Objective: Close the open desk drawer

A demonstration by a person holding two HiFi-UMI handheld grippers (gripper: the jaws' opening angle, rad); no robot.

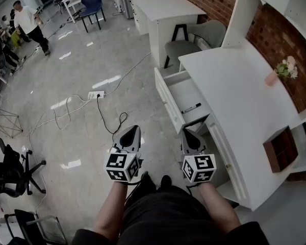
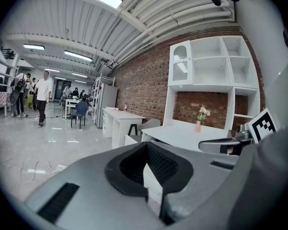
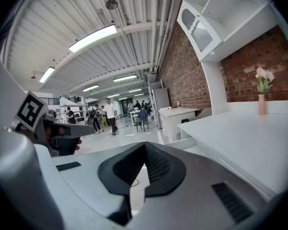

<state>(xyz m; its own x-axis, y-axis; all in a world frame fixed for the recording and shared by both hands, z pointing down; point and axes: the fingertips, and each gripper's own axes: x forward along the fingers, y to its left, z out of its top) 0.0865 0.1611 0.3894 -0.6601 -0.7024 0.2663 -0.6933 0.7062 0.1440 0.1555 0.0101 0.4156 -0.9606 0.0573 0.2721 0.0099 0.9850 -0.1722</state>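
Observation:
The white desk (image 1: 229,80) stands on my right, and its top drawer (image 1: 169,102) is pulled out toward the floor on the left. A black pen (image 1: 191,107) lies inside it. My right gripper (image 1: 188,132) is shut and empty, its tip just short of the drawer's near corner. My left gripper (image 1: 133,130) is also shut and empty, and hovers over the floor to the left of the drawer. In the left gripper view the jaws (image 2: 146,145) meet, with the desk beyond. In the right gripper view the jaws (image 3: 145,144) meet, and the drawer (image 3: 182,144) lies ahead.
A grey chair (image 1: 186,45) is tucked at the desk's far end. A pink vase with flowers (image 1: 273,77) stands on the desk. A brown box (image 1: 280,148) sits on a lower shelf. A power strip (image 1: 96,94) and cables cross the floor. A black office chair (image 1: 10,170) stands left.

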